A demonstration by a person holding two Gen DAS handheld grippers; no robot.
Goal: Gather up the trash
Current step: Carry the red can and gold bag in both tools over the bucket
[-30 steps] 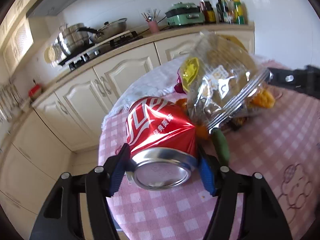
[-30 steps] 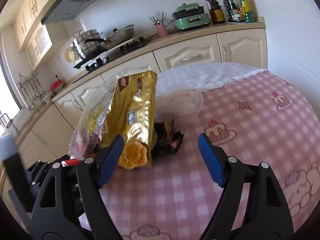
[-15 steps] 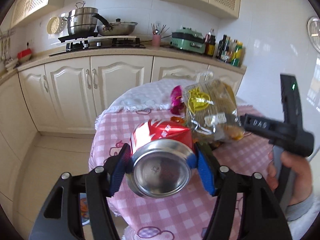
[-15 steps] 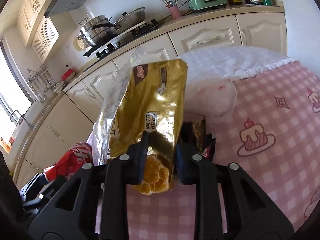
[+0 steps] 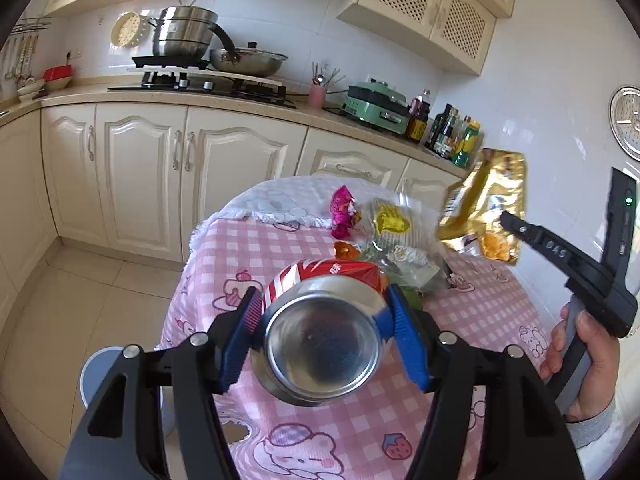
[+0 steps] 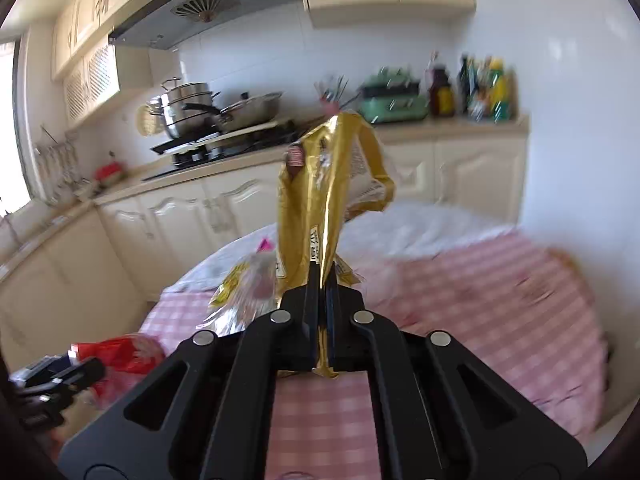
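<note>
Left gripper (image 5: 322, 320) is black plastic with silver screws and ribbed blue pads (image 5: 406, 344). Right gripper (image 6: 320, 292) looks the same; its body carries a green light and white lettering. The hand (image 5: 576, 356) is bare-skinned, with a grey cuff.

A crushed red soda can (image 5: 320, 320) hangs lifted above the pink checked tablecloth (image 5: 472, 312), its shiny silver base facing the left wrist camera. A gold foil wrapper (image 6: 320, 208) stands upright in the air over that cloth, creased and folded lengthwise. A crinkled clear bag with yellow print (image 5: 394, 236) and a magenta wrapper (image 5: 342, 216) lie on the cloth's far side.
</note>
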